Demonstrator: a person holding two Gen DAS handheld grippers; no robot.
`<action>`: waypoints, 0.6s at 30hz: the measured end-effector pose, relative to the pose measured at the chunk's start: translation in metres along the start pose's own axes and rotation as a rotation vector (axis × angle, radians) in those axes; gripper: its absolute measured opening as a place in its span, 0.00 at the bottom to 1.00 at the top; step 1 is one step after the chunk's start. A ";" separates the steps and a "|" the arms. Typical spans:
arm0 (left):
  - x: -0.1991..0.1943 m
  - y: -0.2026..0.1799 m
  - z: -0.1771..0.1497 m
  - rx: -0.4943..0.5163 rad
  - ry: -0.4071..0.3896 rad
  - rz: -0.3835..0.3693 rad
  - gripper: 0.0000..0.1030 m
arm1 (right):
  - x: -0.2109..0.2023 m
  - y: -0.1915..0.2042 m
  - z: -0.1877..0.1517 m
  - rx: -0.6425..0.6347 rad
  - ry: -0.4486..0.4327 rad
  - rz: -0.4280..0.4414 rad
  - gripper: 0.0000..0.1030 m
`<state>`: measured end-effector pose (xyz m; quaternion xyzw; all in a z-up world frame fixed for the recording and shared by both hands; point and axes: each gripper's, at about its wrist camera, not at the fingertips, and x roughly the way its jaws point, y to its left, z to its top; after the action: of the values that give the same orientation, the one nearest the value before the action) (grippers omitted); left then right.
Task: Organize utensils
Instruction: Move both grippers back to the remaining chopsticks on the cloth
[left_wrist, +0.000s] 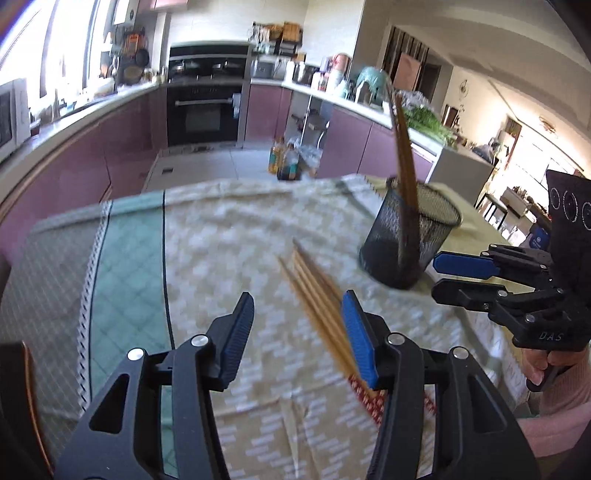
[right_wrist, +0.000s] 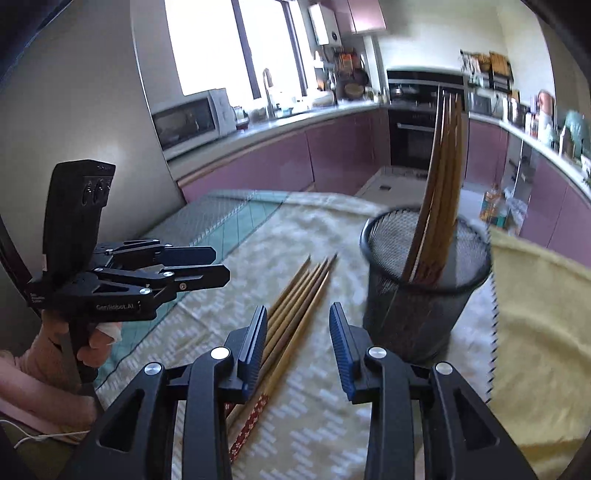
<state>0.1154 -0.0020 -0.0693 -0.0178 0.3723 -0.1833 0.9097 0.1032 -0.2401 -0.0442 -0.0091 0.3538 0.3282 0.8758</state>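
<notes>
Kitchen table under a patterned cloth (left_wrist: 229, 236): loose chopsticks (right_wrist: 295, 295) are lying beside a mesh cup (right_wrist: 417, 295) holding more chopsticks (right_wrist: 443, 177); left gripper (left_wrist: 297, 332) and right gripper (right_wrist: 298, 347) are hovering with jaws apart, gripping nothing.

The left gripper (left_wrist: 297, 325) is hanging over a cloth-covered table (left_wrist: 221, 236), its blue-padded jaws standing apart with nothing pressed between them. A bundle of wooden chopsticks (left_wrist: 314, 291) is lying flat on the patterned cloth (left_wrist: 122, 258), running diagonally under the gripper's right-hand finger (left_wrist: 356, 339). Beyond them a black mesh holder (left_wrist: 410, 240) is standing upright, with more chopsticks in the holder (left_wrist: 404, 158) leaning out of it. At the picture's right edge the right gripper (left_wrist: 447, 275) is reaching in, a hand (left_wrist: 543, 365) gripping its handle, its jaws slightly apart and close beside the holder's base.
</notes>
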 end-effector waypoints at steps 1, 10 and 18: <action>0.004 -0.002 -0.005 -0.005 0.013 0.001 0.48 | 0.007 -0.001 -0.004 0.013 0.022 0.001 0.32; 0.027 -0.010 -0.022 -0.019 0.105 -0.022 0.49 | 0.028 -0.001 -0.030 0.072 0.107 -0.013 0.32; 0.039 -0.019 -0.020 -0.016 0.138 -0.016 0.49 | 0.032 0.003 -0.032 0.064 0.123 -0.031 0.32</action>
<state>0.1212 -0.0311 -0.1066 -0.0155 0.4356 -0.1883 0.8801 0.0987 -0.2271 -0.0871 -0.0066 0.4169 0.3018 0.8574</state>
